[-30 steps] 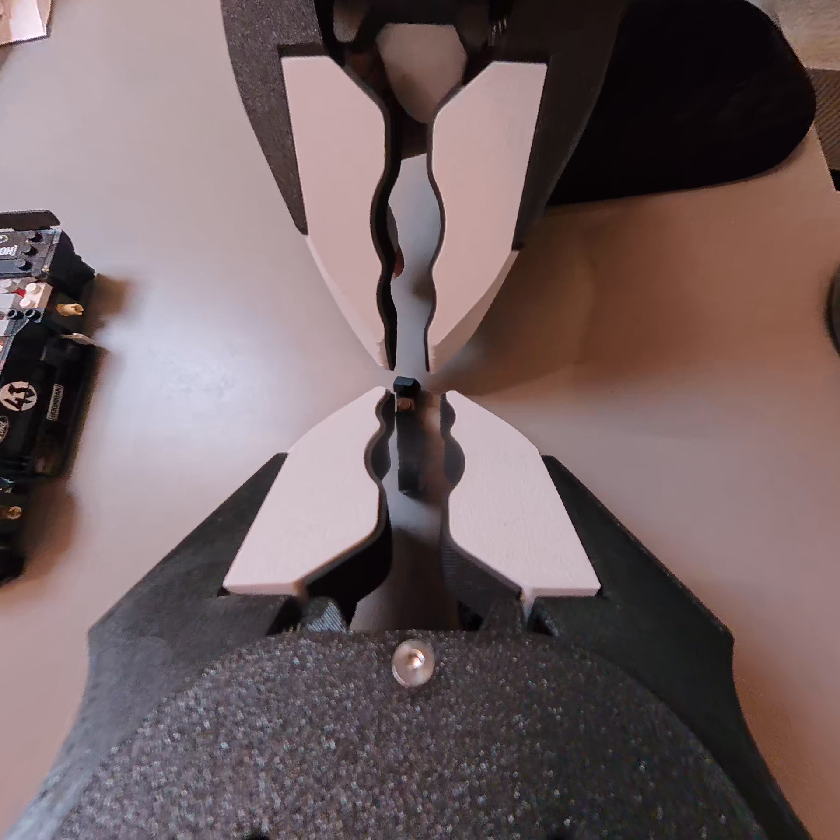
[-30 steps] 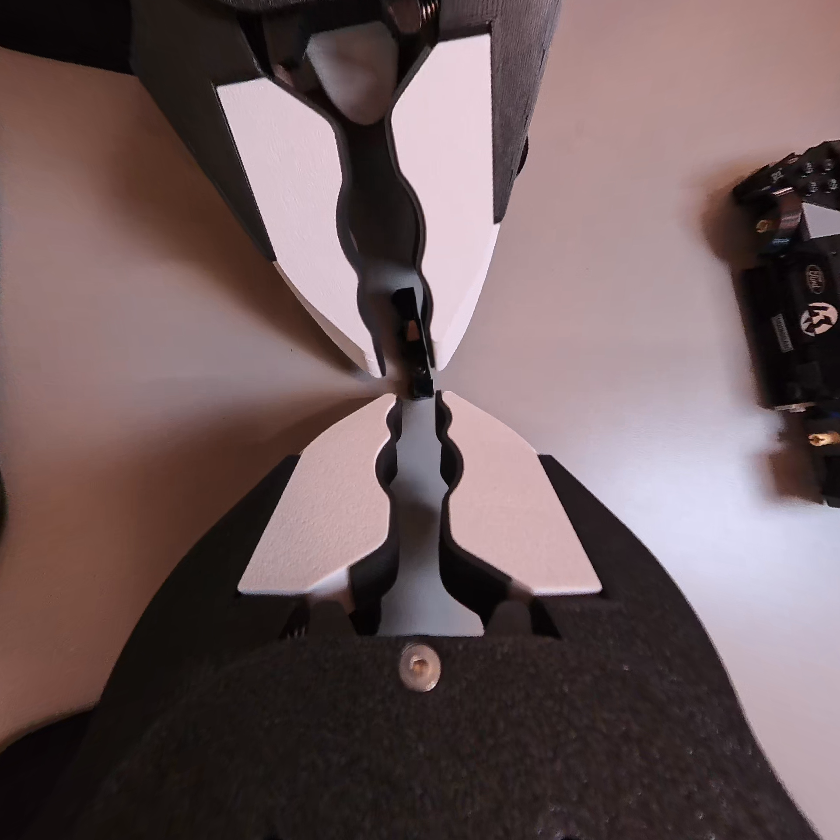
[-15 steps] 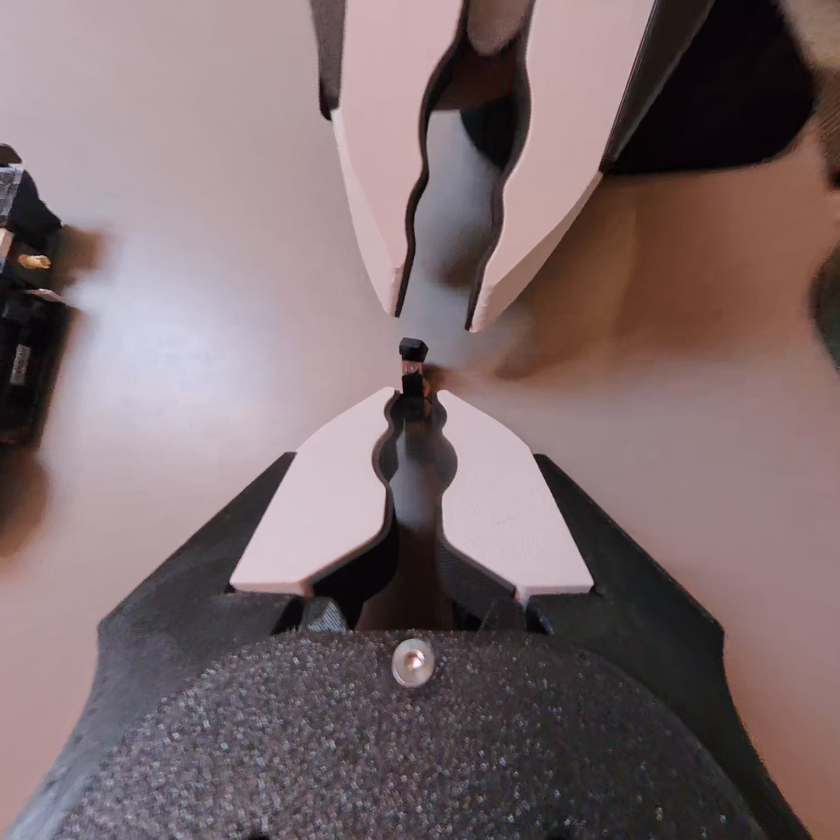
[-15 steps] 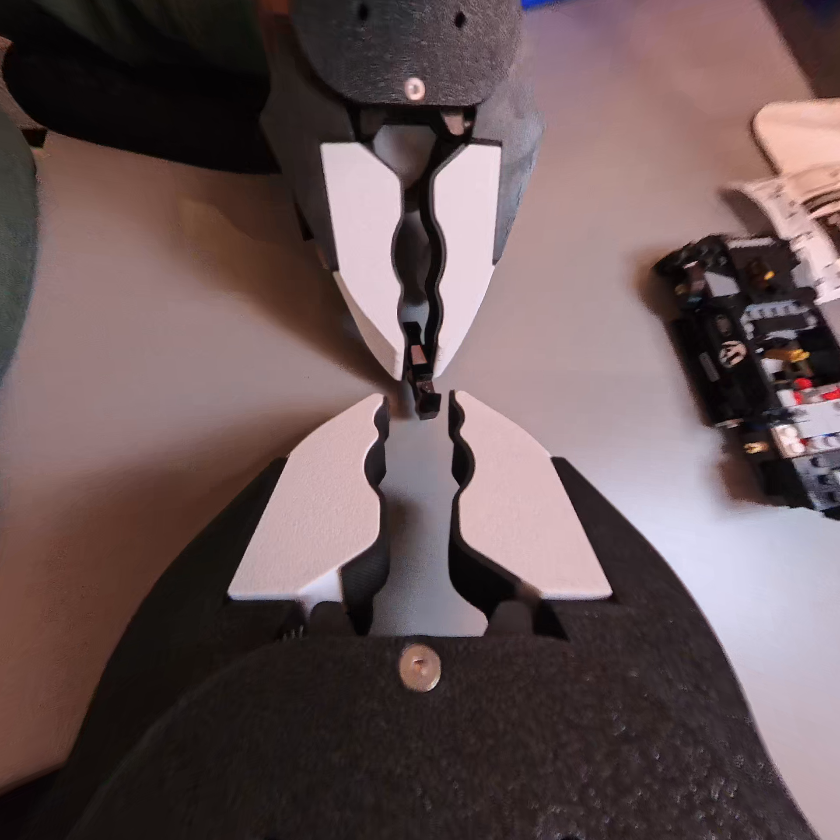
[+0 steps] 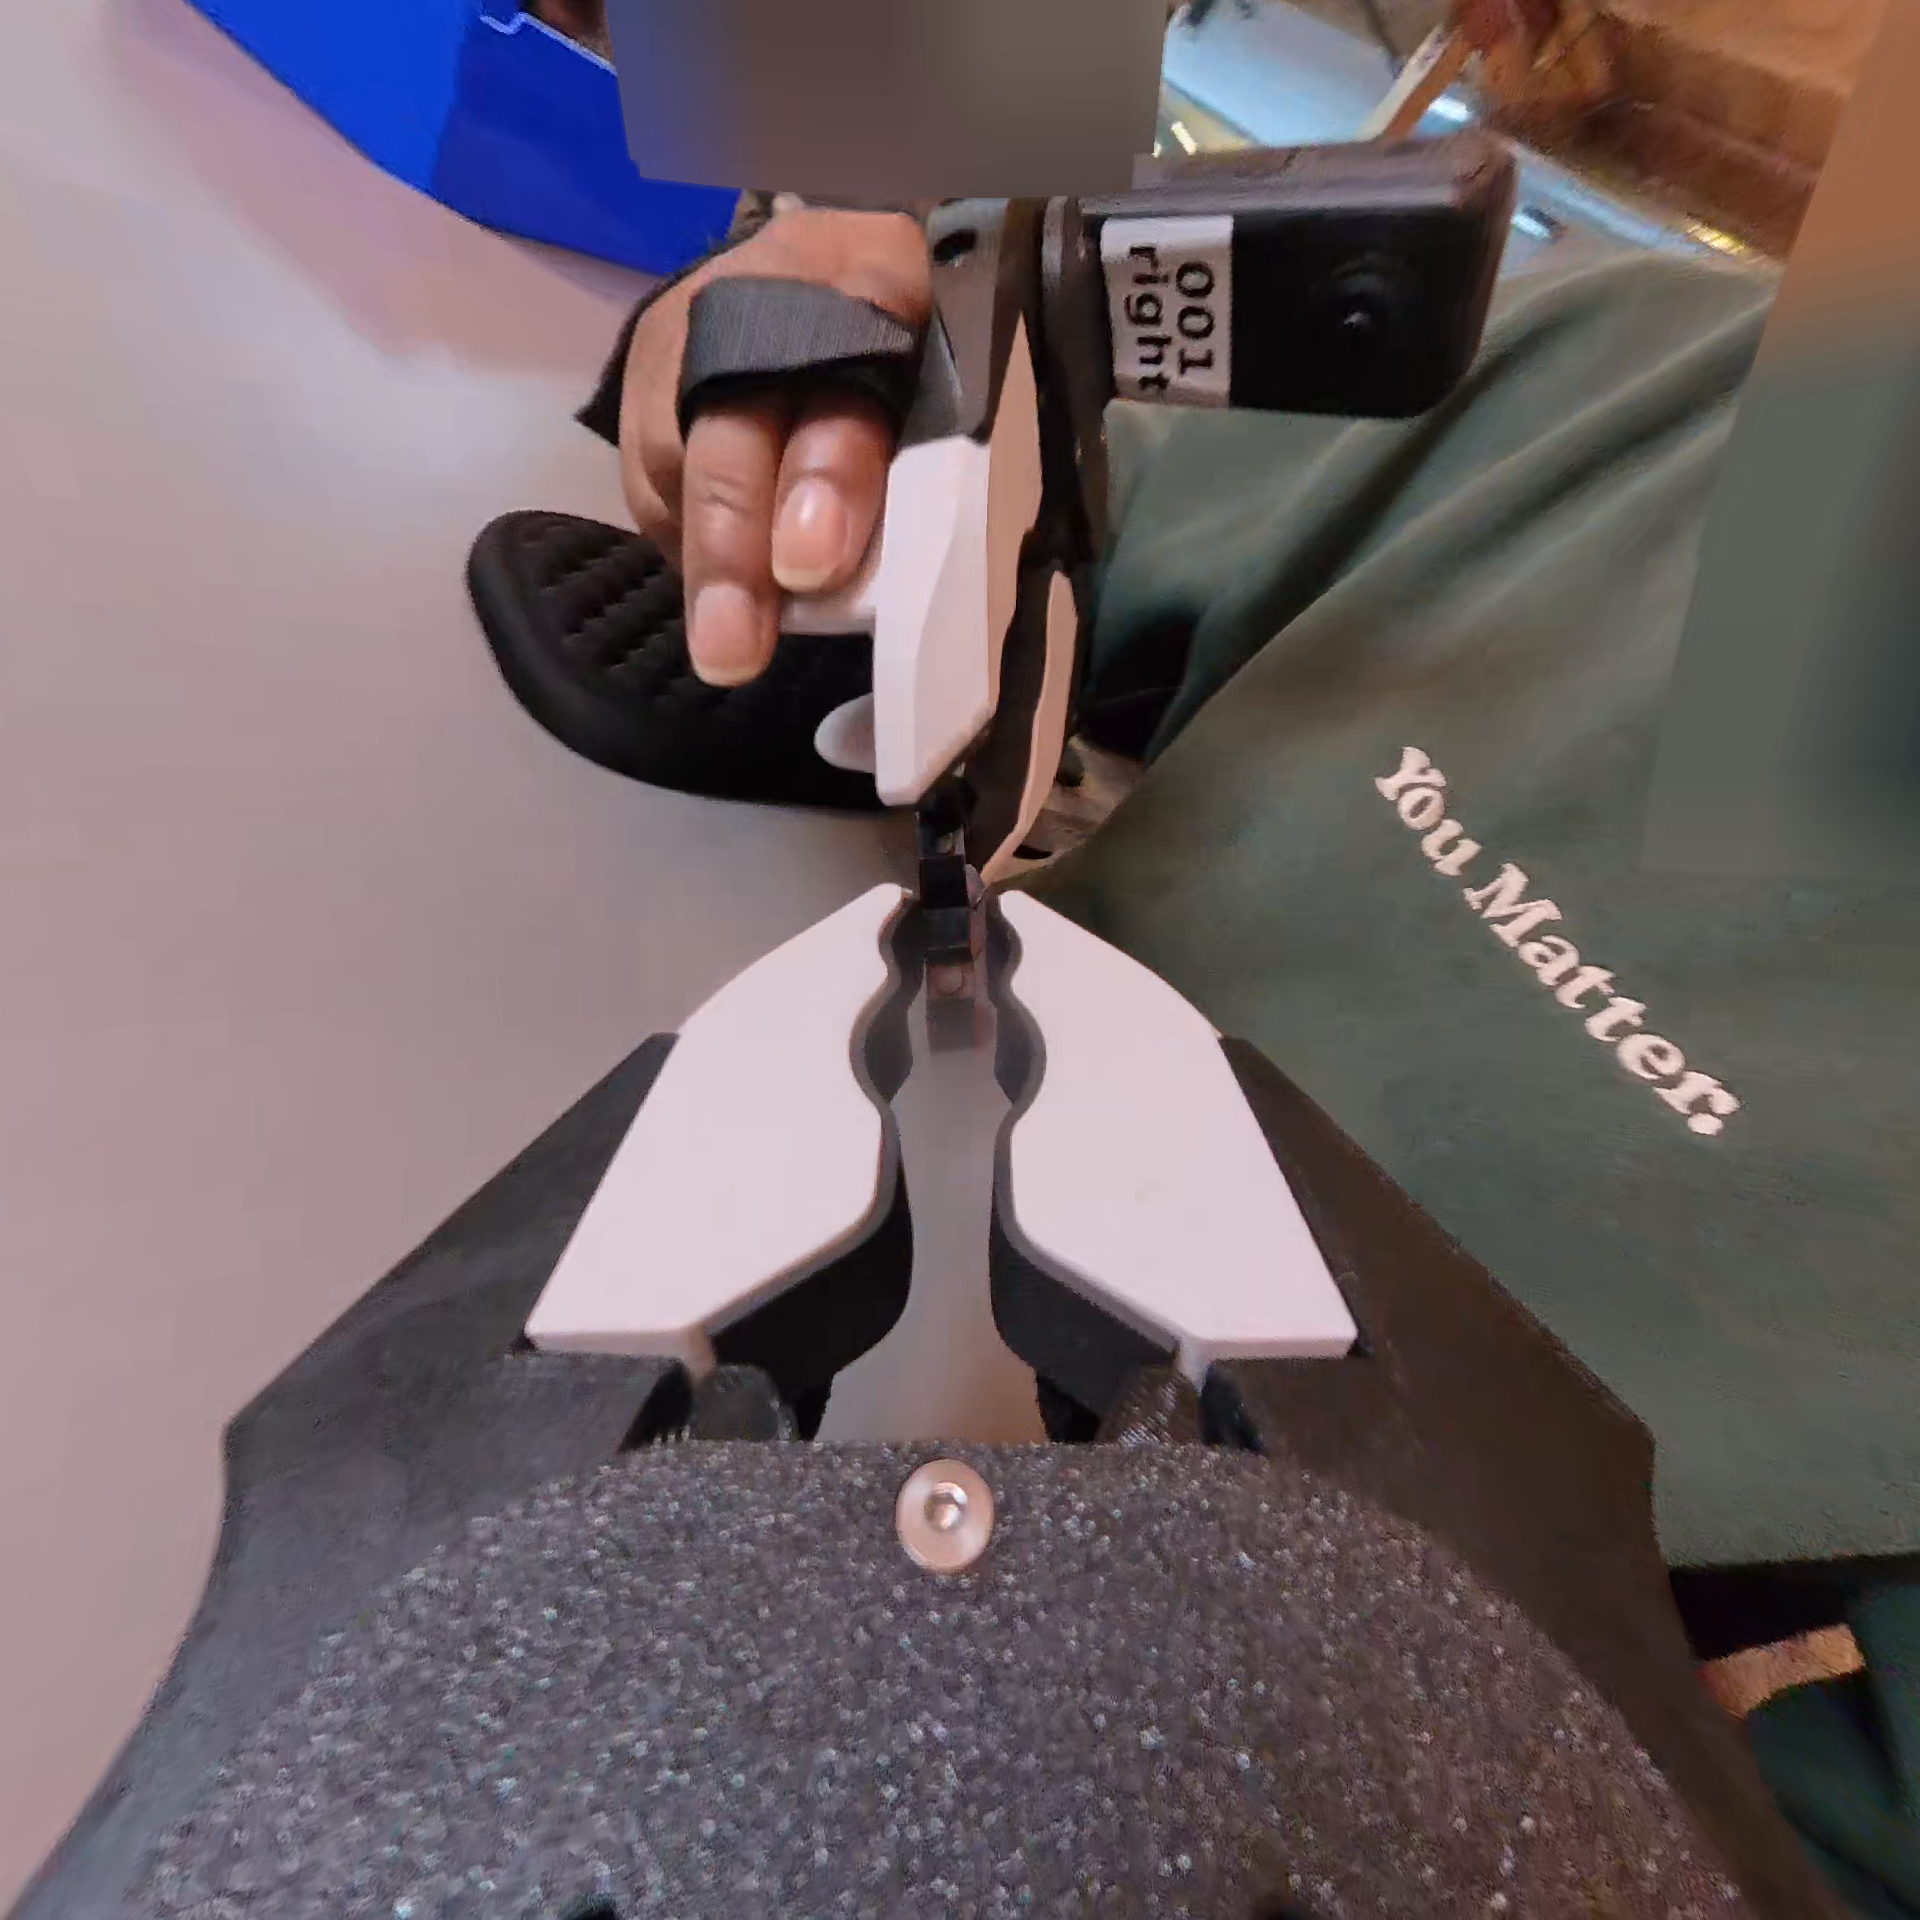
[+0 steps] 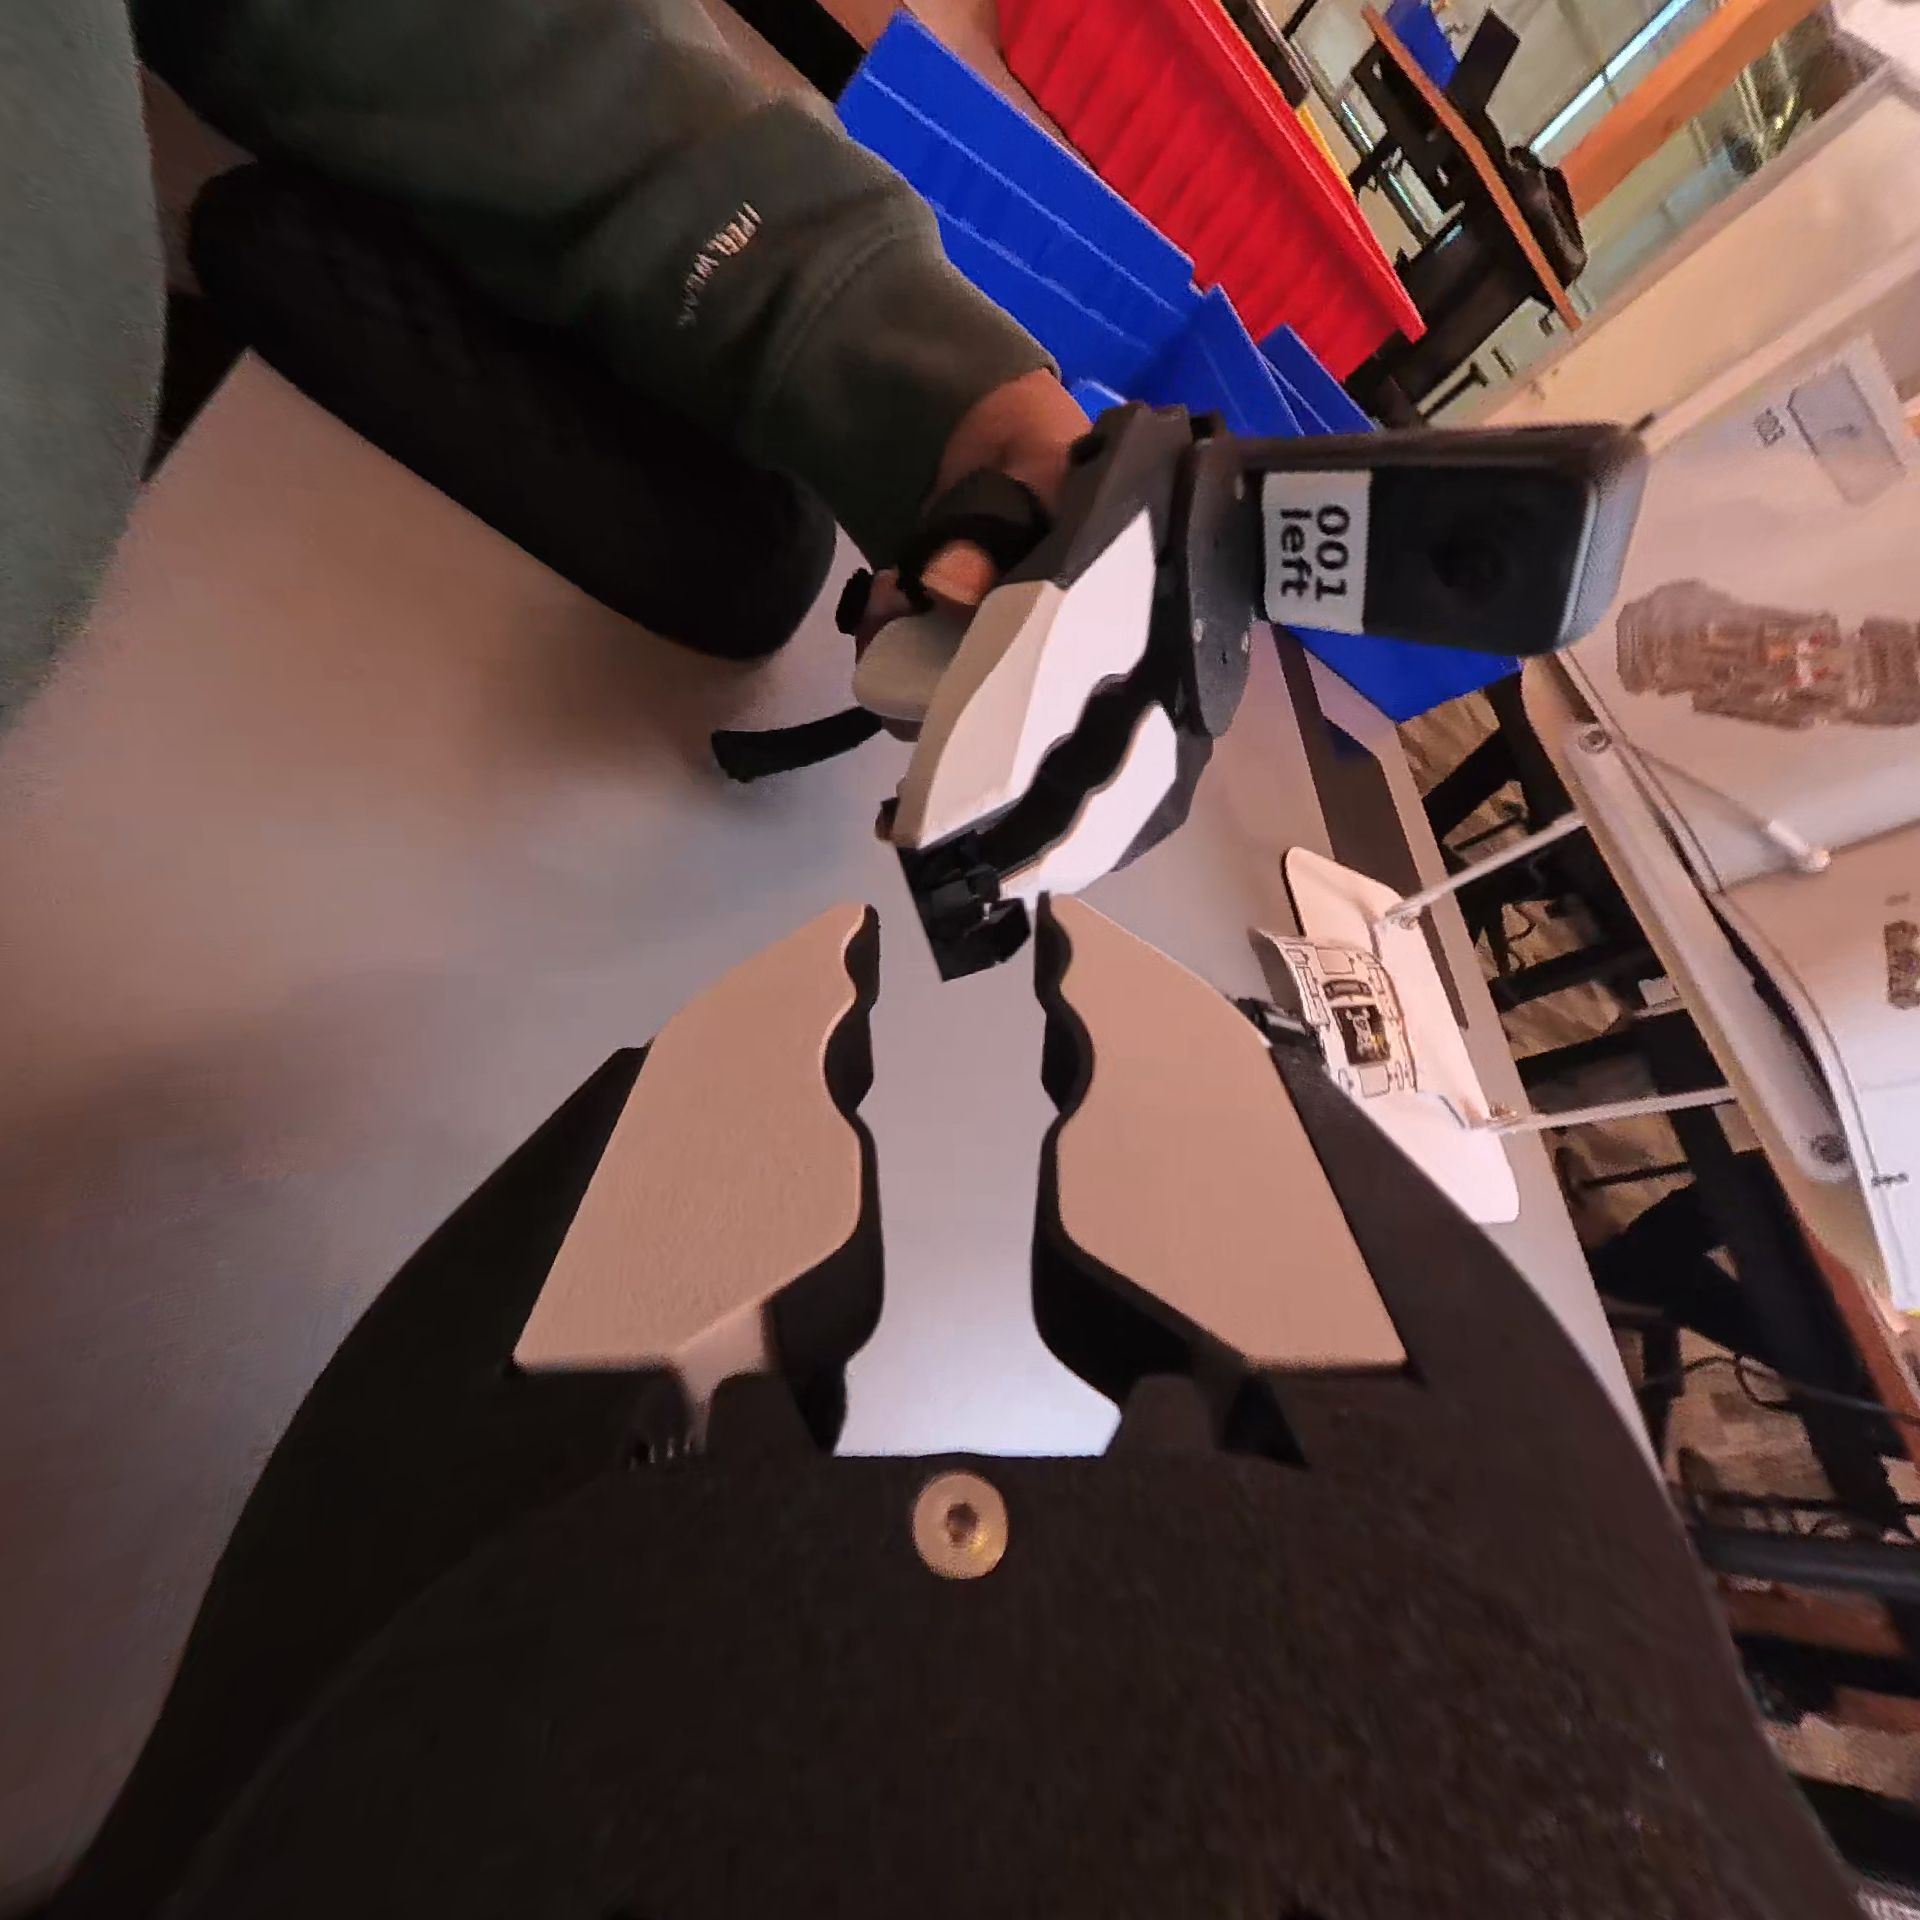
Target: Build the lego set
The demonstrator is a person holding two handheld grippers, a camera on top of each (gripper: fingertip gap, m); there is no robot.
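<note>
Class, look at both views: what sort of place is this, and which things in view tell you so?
Probably a workshop or lab room, not a home. Stacked blue bins and red bins line the far side, a grey work table holds printed building instructions, and desks stand behind glass partitions.

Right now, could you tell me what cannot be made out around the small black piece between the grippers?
- Black piece: left wrist view, flanks hidden by the left gripper's fingers; too dark for its shape.
- Right gripper: right wrist view, blur hides whether its open fingers touch the piece.
- Printed sheet: right wrist view, partly behind the right gripper.
</note>
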